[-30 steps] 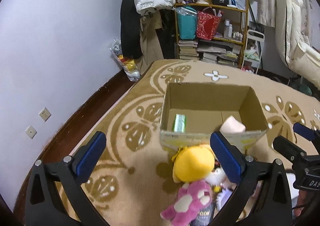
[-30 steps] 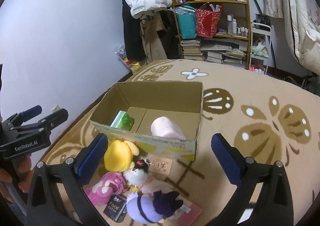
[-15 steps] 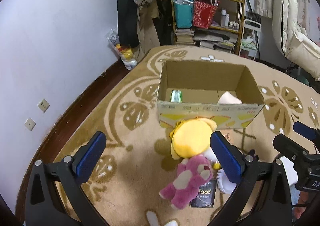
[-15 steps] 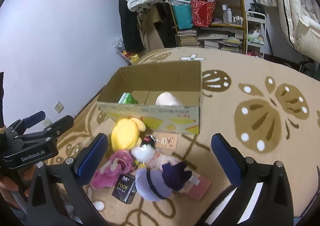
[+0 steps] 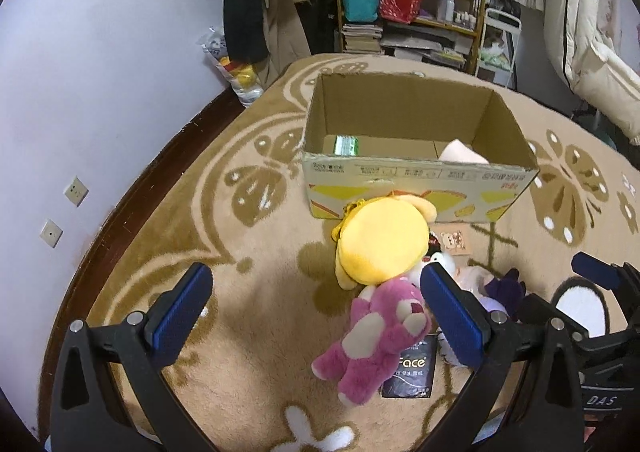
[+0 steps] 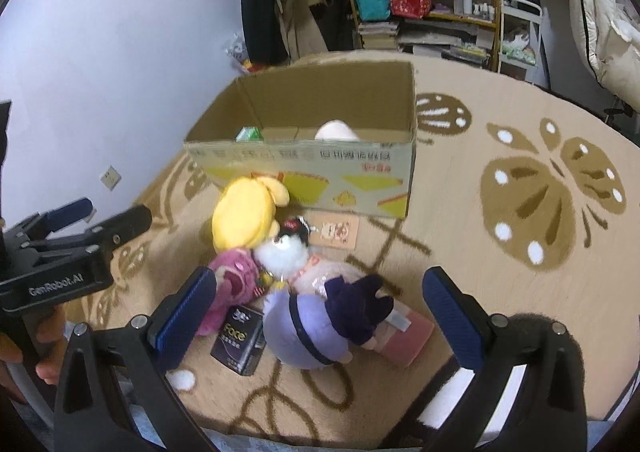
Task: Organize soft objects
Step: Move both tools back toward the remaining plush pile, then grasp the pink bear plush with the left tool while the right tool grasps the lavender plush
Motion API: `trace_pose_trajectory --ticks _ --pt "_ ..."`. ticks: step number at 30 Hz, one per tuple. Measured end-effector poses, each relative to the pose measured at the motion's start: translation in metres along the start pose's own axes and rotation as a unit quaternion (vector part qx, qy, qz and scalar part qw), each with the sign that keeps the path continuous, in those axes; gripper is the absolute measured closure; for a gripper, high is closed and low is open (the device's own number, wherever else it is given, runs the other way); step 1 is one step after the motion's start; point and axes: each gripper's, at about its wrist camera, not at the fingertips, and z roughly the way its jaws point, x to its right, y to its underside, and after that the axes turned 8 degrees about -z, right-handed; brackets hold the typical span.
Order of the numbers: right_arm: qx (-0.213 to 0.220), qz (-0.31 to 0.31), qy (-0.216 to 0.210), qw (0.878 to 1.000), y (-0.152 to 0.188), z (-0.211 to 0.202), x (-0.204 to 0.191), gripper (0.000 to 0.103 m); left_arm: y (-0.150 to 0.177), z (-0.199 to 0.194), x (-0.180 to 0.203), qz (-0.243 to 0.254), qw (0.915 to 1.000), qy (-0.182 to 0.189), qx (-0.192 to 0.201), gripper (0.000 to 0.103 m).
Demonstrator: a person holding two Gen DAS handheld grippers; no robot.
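Note:
An open cardboard box (image 5: 416,180) (image 6: 304,168) stands on the carpet, holding a green pack (image 5: 346,145) and a pale pink soft thing (image 5: 460,153). In front of it lies a pile: a yellow plush (image 5: 380,248) (image 6: 244,218), a pink bear (image 5: 380,332) (image 6: 232,284), a white fluffy doll (image 6: 284,252) and a purple plush (image 6: 320,324). My left gripper (image 5: 316,316) is open and empty, hovering over the pink bear. My right gripper (image 6: 316,316) is open and empty above the purple plush.
A black "Face" packet (image 6: 240,340) and a pink flat pack (image 6: 404,336) lie among the toys. A small card (image 6: 336,234) lies by the box. Cluttered shelves (image 5: 412,12) and hanging coats stand behind. A wall (image 5: 100,72) runs on the left.
Both grippers have pulled back from the box toward me and dipped down, so the toy pile now fills the lower views. Both stay open. No object has moved.

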Motion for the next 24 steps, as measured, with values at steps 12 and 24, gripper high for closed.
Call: trace_pose_trajectory --ticks 12,24 --pt "-0.056 -0.023 0.001 0.998 0.010 0.034 -0.007 0.000 0.007 0.027 0.014 0.024 0.9982 0.011 -0.054 0.000" --pt "-0.086 -0.038 0.008 0.996 0.016 0.053 -0.014 0.000 0.018 0.054 0.033 0.055 0.9930 0.016 -0.103 0.000"
